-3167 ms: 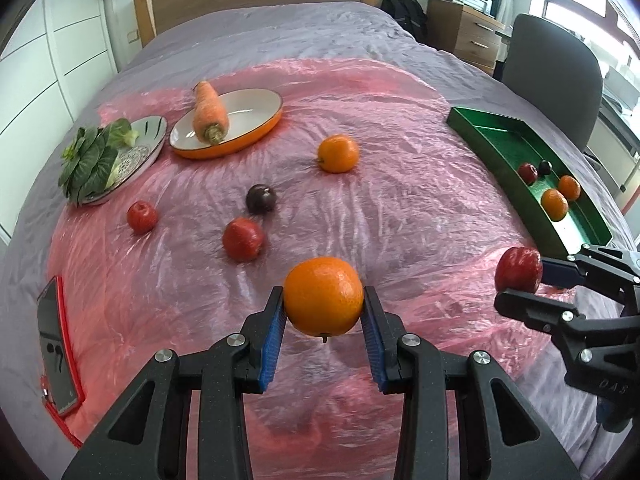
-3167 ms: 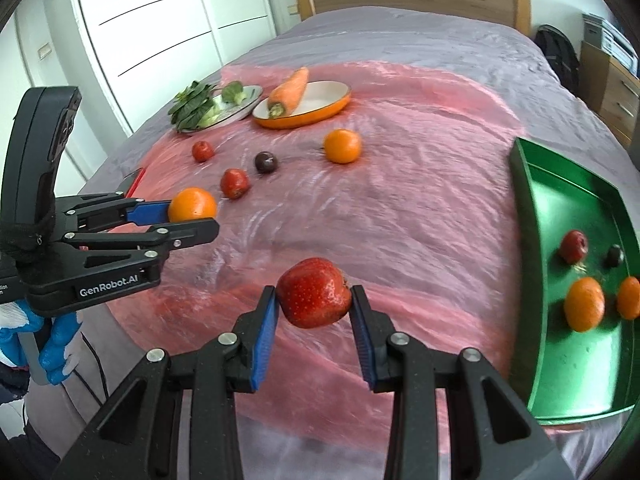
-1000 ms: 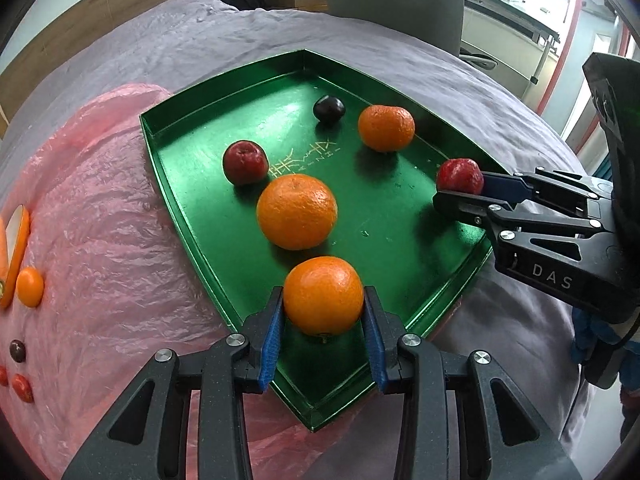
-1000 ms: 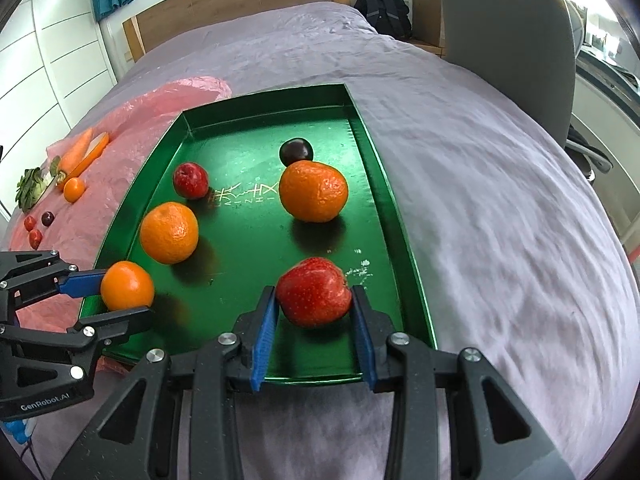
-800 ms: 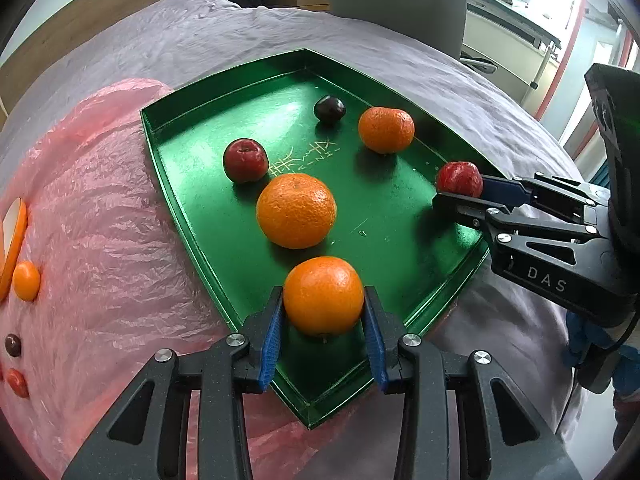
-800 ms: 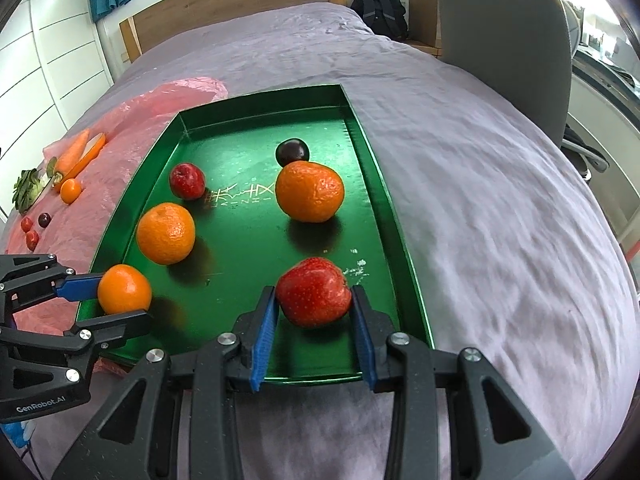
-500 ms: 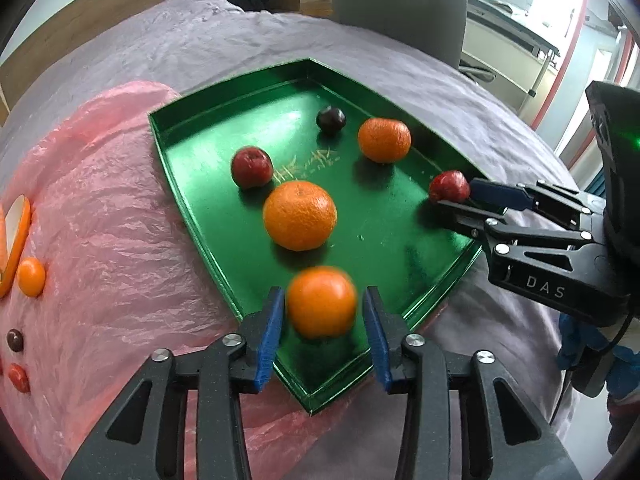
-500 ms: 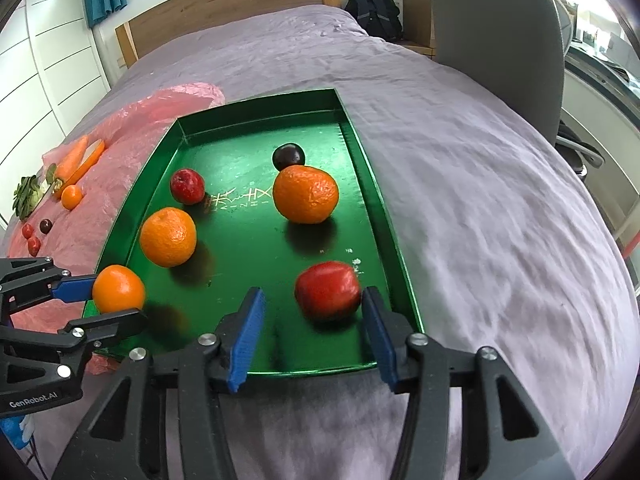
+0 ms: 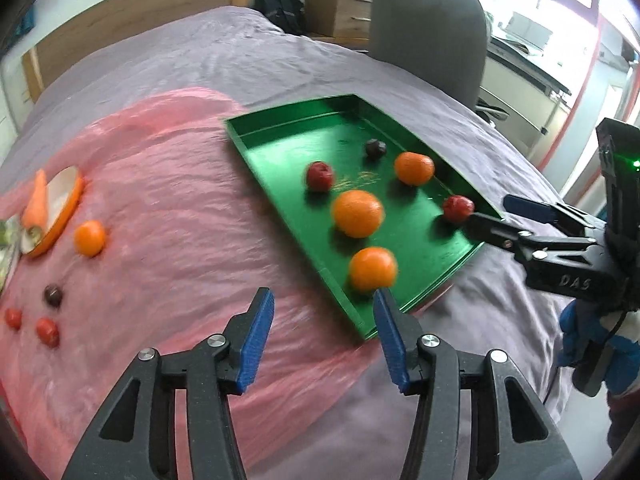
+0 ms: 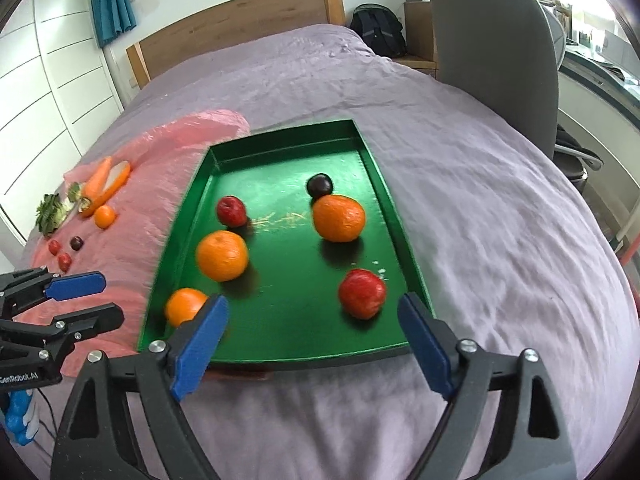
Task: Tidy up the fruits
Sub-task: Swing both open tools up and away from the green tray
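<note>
**Over the near end of the tray: both grippers spread, holding nothing**

At the near-left corner of the green tray (image 9: 280, 148), the left gripper (image 9: 322, 334) hangs with its blue pads wide apart and nothing between them. Just beyond its right pad, an orange (image 9: 373, 269) sits inside the tray at that corner, free of both pads.

Right gripper (image 10: 312, 338): jaws spread very wide, empty, poised above the tray's near rim. A red apple (image 10: 362, 293) rests on the tray floor near the near-right corner, ahead of the right pad and apart from it.

Other contents of the tray, from near to far:
- large orange (image 10: 222, 255), left of centre
- second large orange (image 10: 339, 218), right of centre
- small red fruit (image 10: 231, 211), left side, farther in
- dark plum (image 10: 319, 185), just beyond the right-hand orange; whether they touch cannot be told

The tray lies on a purple bedspread (image 10: 480, 200), its left rim at the edge of a pink plastic sheet (image 9: 160, 200).

Left of the tray, on the sheet, well apart from it:
- loose orange (image 9: 89, 237)
- dark plum (image 9: 53, 295)
- two small red fruits (image 9: 47, 332)
- carrot (image 9: 35, 200) lying on an orange-rimmed plate (image 9: 64, 208)

Motion blur in both views.
</note>
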The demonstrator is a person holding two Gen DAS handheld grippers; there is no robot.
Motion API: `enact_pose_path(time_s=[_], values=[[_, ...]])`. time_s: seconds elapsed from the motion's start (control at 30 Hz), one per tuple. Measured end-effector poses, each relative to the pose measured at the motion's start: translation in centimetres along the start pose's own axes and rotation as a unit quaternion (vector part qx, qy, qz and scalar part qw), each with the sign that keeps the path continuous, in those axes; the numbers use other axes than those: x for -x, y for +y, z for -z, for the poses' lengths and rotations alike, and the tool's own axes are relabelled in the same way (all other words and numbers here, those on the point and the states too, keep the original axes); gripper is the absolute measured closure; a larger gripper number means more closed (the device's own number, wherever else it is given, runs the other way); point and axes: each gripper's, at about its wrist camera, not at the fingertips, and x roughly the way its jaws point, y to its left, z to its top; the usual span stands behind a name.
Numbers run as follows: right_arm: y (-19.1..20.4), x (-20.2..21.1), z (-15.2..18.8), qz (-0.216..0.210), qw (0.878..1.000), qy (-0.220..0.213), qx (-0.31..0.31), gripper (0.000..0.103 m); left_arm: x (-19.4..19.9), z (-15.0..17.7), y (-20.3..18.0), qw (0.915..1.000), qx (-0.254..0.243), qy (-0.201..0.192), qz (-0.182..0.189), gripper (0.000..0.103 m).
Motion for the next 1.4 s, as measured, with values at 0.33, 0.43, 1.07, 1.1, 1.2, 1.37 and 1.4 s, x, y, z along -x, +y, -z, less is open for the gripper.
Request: enact_pose_path(time_s=[0.33,0.43,1.07,1.1,1.2,1.37,1.4], values=[[3.9,2.4,0.2,-0.003,1.000,-0.004,0.023,0.000,2.1,6.6,4.9,0.9982,0.042,0.001,-0.044,0.057],[5.0,3.2,0.1,0.003,0.999,-0.004,0.032,0.000,0.8,8.7,4.4,0.9971,0.034,0.004,-0.067,0.057],[7.6,14.5,-3.2,0.052,0.993,-0.063,0.086,0.000,5.9,14.1,-7.4,0.9933,0.044,0.048,0.095,0.057],[7.7,15.2,-3.3,0.055,0.992,-0.067,0.089,0.000,6.6,14.2,-8.4,0.9905,0.054,0.054,0.115,0.057],[7.9,18.0,-3.5,0.065,0.989,-0.082,0.100,0.000,8.3,14.4,-10.9,0.9870,0.054,0.053,0.142,0.057],[7.9,22.2,-3.0,0.075,0.986,-0.104,0.105,0.000,9.2,15.8,-14.9,0.9852,0.026,0.068,0.155,0.057],[7.8,22.7,-2.6,0.075,0.986,-0.106,0.104,0.000,9.2,16.1,-15.4,0.9845,0.022,0.074,0.158,0.057]])
